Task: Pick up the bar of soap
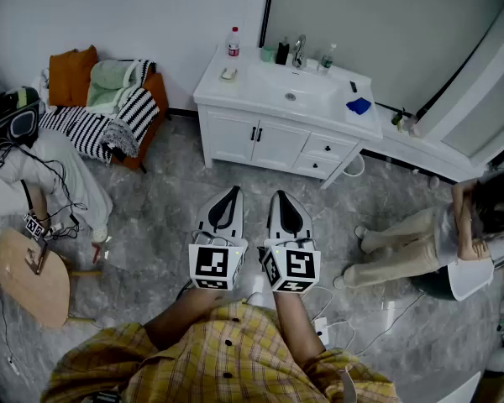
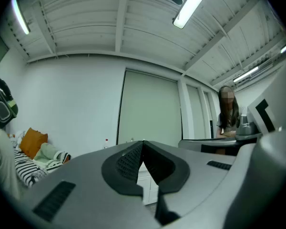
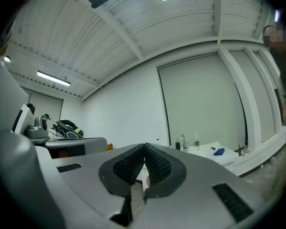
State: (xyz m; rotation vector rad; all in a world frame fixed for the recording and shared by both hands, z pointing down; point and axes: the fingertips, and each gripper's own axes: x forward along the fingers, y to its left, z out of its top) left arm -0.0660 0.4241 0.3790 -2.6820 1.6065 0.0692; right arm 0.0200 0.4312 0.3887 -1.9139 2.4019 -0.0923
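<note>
Locate the small pale bar of soap [image 1: 228, 74] on the left end of the white vanity counter [image 1: 254, 101], left of the oval basin [image 1: 291, 91]. Note the clear red-capped bottle [image 1: 233, 42] standing upright just behind it, against the wall. Find the chrome faucet [image 1: 299, 50] behind the basin, with a dark dispenser bottle [image 1: 282, 51] just to its left and a clear bottle [image 1: 327, 58] to its right. See the crumpled blue cloth [image 1: 359, 105] on the right end of the counter, well apart from the soap.

Read both grippers as well short of the vanity, side by side above the grey marbled floor [image 1: 168, 191], pointing toward the cabinet doors. Treat the left gripper [image 1: 233, 191] as clenched and empty, with its dark ribbed pads [image 2: 128, 163] touching at the tips and nothing between. Treat the right gripper [image 1: 280, 195] likewise as clenched and empty, pads [image 3: 128, 167] pressed together at the tips.

Observe the yellow plaid shirt [image 1: 227, 351] at the bottom of the head view. Farther out, note the orange armchair [image 1: 71, 74] draped with a black-and-white striped blanket [image 1: 109, 126] at the left wall, the round wooden stool [image 1: 29, 280] lower left, and a seated person [image 1: 437, 242] on the floor at the right.
</note>
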